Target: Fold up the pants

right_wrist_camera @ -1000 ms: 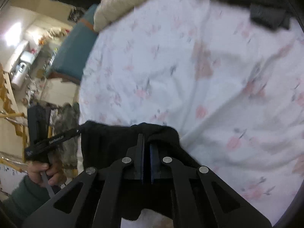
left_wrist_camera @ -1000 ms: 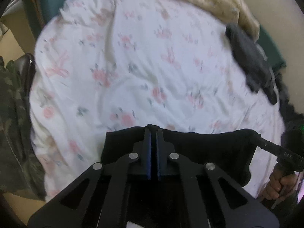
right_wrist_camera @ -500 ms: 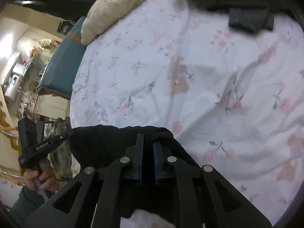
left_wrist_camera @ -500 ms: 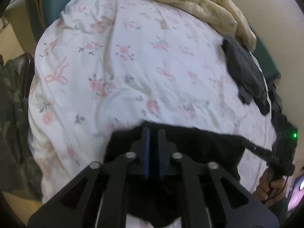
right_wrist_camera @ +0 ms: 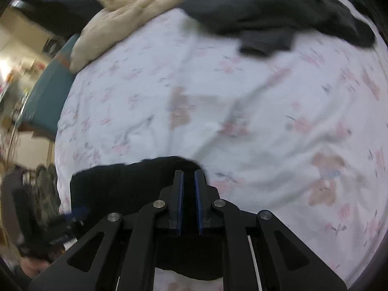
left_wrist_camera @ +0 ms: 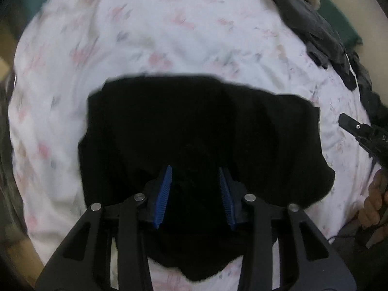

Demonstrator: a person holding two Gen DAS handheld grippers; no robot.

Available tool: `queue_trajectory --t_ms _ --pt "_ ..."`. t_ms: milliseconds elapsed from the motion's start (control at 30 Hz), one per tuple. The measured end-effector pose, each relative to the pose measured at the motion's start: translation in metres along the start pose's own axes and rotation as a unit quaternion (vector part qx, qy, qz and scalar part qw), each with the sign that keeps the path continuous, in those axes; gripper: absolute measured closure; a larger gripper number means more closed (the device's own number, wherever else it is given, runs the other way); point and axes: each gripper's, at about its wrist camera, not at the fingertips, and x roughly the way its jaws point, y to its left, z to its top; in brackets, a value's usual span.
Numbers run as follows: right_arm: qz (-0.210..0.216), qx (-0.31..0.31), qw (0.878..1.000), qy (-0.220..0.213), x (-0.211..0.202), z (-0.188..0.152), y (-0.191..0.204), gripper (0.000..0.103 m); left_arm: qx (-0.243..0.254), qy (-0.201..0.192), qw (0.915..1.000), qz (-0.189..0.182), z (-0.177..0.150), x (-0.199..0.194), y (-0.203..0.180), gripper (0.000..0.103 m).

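The black pants point(left_wrist_camera: 198, 131) lie in a folded heap on the white floral bedsheet point(left_wrist_camera: 145, 36). My left gripper point(left_wrist_camera: 195, 172) is open just above them, blue pads apart, holding nothing. My right gripper point(left_wrist_camera: 349, 122) shows at the right edge of the left wrist view, clear of the pants. In the right wrist view the pants point(right_wrist_camera: 121, 181) lie low left, and the right gripper point(right_wrist_camera: 188, 174) has its jaws slightly parted over the pants' right edge; no cloth shows between the pads.
A dark grey garment point(right_wrist_camera: 278, 17) and a beige quilt point(right_wrist_camera: 135, 17) lie at the far end of the bed. The grey garment also shows in the left wrist view point(left_wrist_camera: 315, 31). A teal bed edge point(right_wrist_camera: 46, 92) is at left.
Both grippers let go of the pants: the left opened wide, the right parted slightly. The pants dropped onto the sheet and the right gripper moved away from them.
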Motion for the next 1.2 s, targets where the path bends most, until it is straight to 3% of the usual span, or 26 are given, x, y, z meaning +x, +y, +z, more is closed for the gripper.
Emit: queue_trajectory --t_ms 33,100,167,200,333,367,433,567,600,633,733,900,967,1000,1033,1100,1200 --pt "0.02 0.004 1.0 -0.002 -0.004 -0.001 -0.001 0.092 -0.001 -0.002 1.0 -0.006 -0.005 -0.005 0.004 0.069" --pt "0.119 -0.013 0.993 0.015 -0.007 -0.005 0.013 0.092 0.01 -0.014 0.9998 -0.011 -0.015 -0.016 0.006 0.068" --pt "0.19 -0.044 0.979 0.066 0.009 -0.012 0.04 0.092 0.021 -0.02 0.9995 -0.012 -0.023 -0.02 0.004 0.067" --pt "0.199 -0.058 0.974 0.09 0.02 -0.018 0.052 0.092 0.027 -0.018 0.9994 -0.009 -0.023 -0.017 0.001 0.067" --pt "0.139 -0.085 0.972 0.168 0.077 -0.044 0.067 0.094 0.051 -0.005 0.9985 0.021 -0.034 -0.005 -0.005 0.066" --pt "0.1 -0.087 0.976 0.175 0.088 -0.047 0.058 0.096 0.056 -0.002 0.9981 0.027 -0.037 -0.003 -0.004 0.066" --pt "0.039 -0.087 0.982 0.16 0.09 -0.044 0.038 0.103 0.07 0.001 0.9969 0.035 -0.044 -0.001 -0.001 0.064" --pt "-0.037 -0.05 0.99 0.124 0.065 -0.024 -0.001 0.103 0.064 -0.002 0.9968 0.047 -0.049 -0.007 0.007 0.057" --pt "-0.037 -0.044 0.991 0.122 0.06 -0.022 -0.007 0.102 0.052 -0.004 0.9975 0.048 -0.05 -0.011 0.01 0.05" --pt "-0.021 -0.028 0.991 0.125 0.056 -0.02 -0.014 0.095 0.041 -0.007 0.9982 0.045 -0.05 -0.016 0.011 0.048" --pt "0.05 0.019 0.992 0.115 0.039 -0.019 -0.023 0.095 0.025 -0.024 0.9991 0.023 -0.052 -0.035 0.011 0.041" --pt "0.082 0.037 0.993 0.082 0.015 -0.022 -0.025 0.093 0.01 -0.071 0.9974 0.008 -0.05 -0.059 0.013 0.022" --pt "0.085 0.039 0.992 0.082 0.011 -0.022 -0.026 0.085 -0.02 -0.079 0.9966 0.006 -0.05 -0.063 0.024 0.019" --pt "0.085 0.041 0.992 0.08 0.01 -0.022 -0.028 0.073 -0.034 -0.079 0.9963 0.004 -0.05 -0.062 0.029 0.016" --pt "0.085 0.048 0.992 0.076 0.007 -0.022 -0.032 0.052 -0.047 -0.078 0.9959 0.005 -0.05 -0.061 0.034 0.015" --pt "0.091 0.062 0.992 0.065 0.006 -0.021 -0.03 0.032 -0.077 -0.081 0.9936 0.015 -0.051 -0.059 0.051 0.014" --pt "0.098 0.076 0.991 0.056 0.005 -0.019 -0.032 0.03 -0.105 -0.088 0.9902 0.025 -0.052 -0.054 0.071 0.014"
